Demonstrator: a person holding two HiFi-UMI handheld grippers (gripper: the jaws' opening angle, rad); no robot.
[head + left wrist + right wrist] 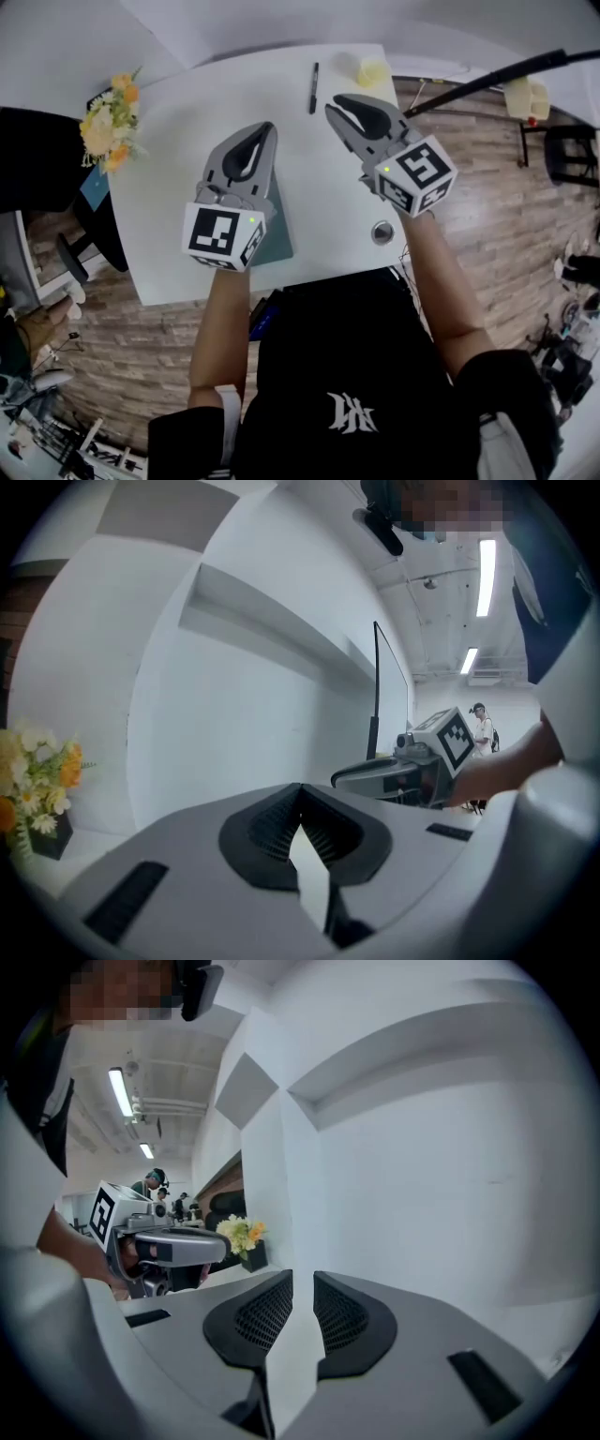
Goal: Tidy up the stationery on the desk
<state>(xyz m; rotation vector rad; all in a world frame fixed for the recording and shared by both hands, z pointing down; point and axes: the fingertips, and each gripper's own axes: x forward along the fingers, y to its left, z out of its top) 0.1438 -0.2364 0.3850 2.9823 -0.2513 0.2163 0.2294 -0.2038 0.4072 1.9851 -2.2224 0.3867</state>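
Head view puts the pen [313,87] near the counter's [178,141] far edge, its long axis running away from the person. It lies just beyond and slightly left of the right tool [337,105], whose jaws stand a little spread and empty. The left tool [268,128], pressed together and empty, hovers farther off above a teal notebook [278,246].

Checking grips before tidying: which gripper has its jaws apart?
The right gripper: a narrow gap shows between its jaws, nothing in it. The left gripper has jaws that meet at the tips.
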